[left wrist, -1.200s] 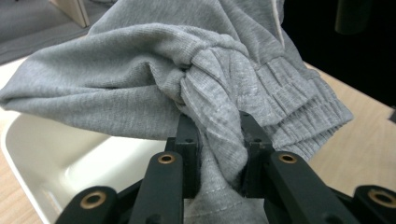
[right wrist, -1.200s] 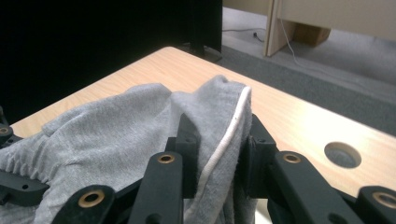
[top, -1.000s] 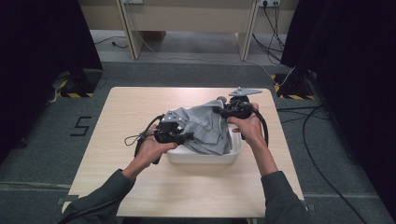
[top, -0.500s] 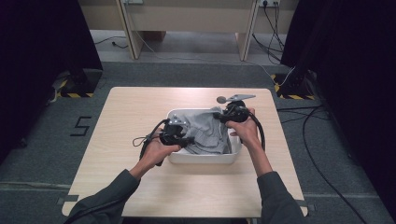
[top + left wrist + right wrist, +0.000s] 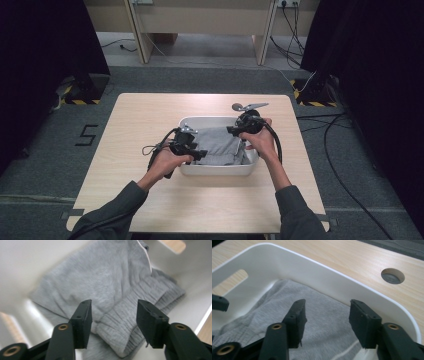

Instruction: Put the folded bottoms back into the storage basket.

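Note:
A grey knit garment [image 5: 217,145] lies bunched inside a white plastic bin [image 5: 215,171] at the middle of the table. My left gripper [image 5: 194,149] hangs over the bin's left end. Its jaws have just been opening and stand apart above the garment's ribbed hem [image 5: 120,322], pressing on nothing [image 5: 113,305]. My right gripper [image 5: 239,131] is at the bin's far right corner. Its jaws have also just been opening, and stand open [image 5: 327,302] just above the grey cloth [image 5: 324,315], not touching it. The bin's rim [image 5: 332,275] curves behind them.
The bin sits on a light wooden table [image 5: 145,115] with bare wood on every side. A round cable hole [image 5: 392,275] lies in the tabletop just beyond the bin. Dark floor, cables and desk legs surround the table.
A second ago both grippers held the garment up over the bin. Both hands have come down, the jaws have opened, and the garment now lies in the bin.

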Tool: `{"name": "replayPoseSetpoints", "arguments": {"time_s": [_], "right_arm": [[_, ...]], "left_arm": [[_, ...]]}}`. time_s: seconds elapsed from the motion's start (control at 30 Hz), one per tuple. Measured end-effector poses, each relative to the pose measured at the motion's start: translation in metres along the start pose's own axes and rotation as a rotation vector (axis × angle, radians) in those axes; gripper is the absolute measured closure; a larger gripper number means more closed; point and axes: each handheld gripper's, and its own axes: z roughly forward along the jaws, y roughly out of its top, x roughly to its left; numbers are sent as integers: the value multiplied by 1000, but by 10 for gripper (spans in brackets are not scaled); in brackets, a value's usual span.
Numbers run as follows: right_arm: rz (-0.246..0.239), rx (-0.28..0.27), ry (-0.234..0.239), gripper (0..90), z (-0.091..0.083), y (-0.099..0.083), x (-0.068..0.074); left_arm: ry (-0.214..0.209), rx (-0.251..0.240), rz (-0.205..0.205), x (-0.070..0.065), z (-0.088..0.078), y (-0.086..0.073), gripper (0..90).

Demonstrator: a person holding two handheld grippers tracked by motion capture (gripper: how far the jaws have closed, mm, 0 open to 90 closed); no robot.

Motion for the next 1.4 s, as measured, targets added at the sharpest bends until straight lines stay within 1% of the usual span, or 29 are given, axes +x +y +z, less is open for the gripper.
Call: {"name": "replayPoseSetpoints", "arguments": {"time_s": [0.03,0.07,0.1,0.13,0.17,0.27,0.3,0.33,0.37,0.4,0.43,0.47,0.5,0.63,0.67,0.7,0.73,0.77,0.8,0.87,0.93,0.97,1.03,1.1,1.17,1.2,1.3,1.33,1.4], "right_arm": [[-13,-3,-16,429,-2,1,0],[-24,-13,-26,414,-5,2,4],[-24,-13,-26,414,-5,2,4],[-18,-19,-21,407,-7,2,6],[-25,-33,-20,400,-11,2,8],[-30,-42,-14,390,-15,2,11],[-30,-42,-14,390,-15,2,11],[-25,-61,-9,379,-19,0,11],[-25,-61,-9,379,-19,0,11],[-12,-78,7,375,-24,-2,13],[-12,-78,7,375,-24,-2,13],[-10,-81,13,374,-25,-3,13],[-11,-97,18,374,-29,-5,15],[-21,-106,29,372,-35,-8,18],[-17,-115,34,373,-37,-12,20],[-17,-115,34,373,-37,-12,20],[-27,-119,45,373,-39,-15,22],[-27,-119,45,373,-39,-15,22],[-39,-118,50,374,-40,-18,24],[-40,-120,52,374,-41,-20,25],[-45,-120,60,374,-43,-23,29],[-51,-128,64,374,-44,-24,29],[-47,-132,65,374,-45,-25,30],[-56,-142,66,374,-49,-26,32],[-49,-149,73,374,-50,-27,33],[-58,-152,72,374,-52,-28,34],[-59,-152,75,374,-54,-29,36],[-67,-158,76,374,-55,-30,36],[-67,-167,78,374,-58,-32,38]], "left_arm": [[-2,-9,-4,0,-3,1,448],[-1,-14,-1,0,-5,2,447],[1,-22,4,-1,-7,2,447],[-2,-34,4,-2,-9,2,444],[-1,-44,3,-3,-12,2,434],[-4,-53,2,-5,-16,1,418],[-9,-60,1,-6,-18,0,418],[-21,-70,-1,-8,-22,-1,402],[-21,-70,-1,-8,-22,-1,396],[-28,-80,3,-10,-27,-3,387],[-28,-80,3,-10,-27,-3,379],[-35,-90,2,-12,-30,-4,379],[-44,-98,1,-13,-34,-5,365],[-55,-109,3,-16,-41,-6,337],[-65,-120,-3,-17,-44,-8,331],[-65,-120,-3,-17,-44,-8,325],[-80,-123,-8,-18,-47,-9,319],[-80,-123,-8,-18,-47,-9,315],[-80,-131,-18,-19,-49,-11,296],[-82,-136,-18,-20,-51,-12,281],[-85,-146,-3,-22,-55,-13,283],[-85,-153,-5,-23,-56,-14,282],[-87,-153,-6,-24,-58,-14,280],[-89,-159,5,-26,-60,-15,277],[-90,-162,5,-27,-61,-16,273],[-91,-166,8,-28,-64,-17,266],[-90,-171,15,-30,-66,-17,263],[-88,-174,16,-30,-67,-18,261],[-88,-171,20,-31,-69,-21,254]]}}
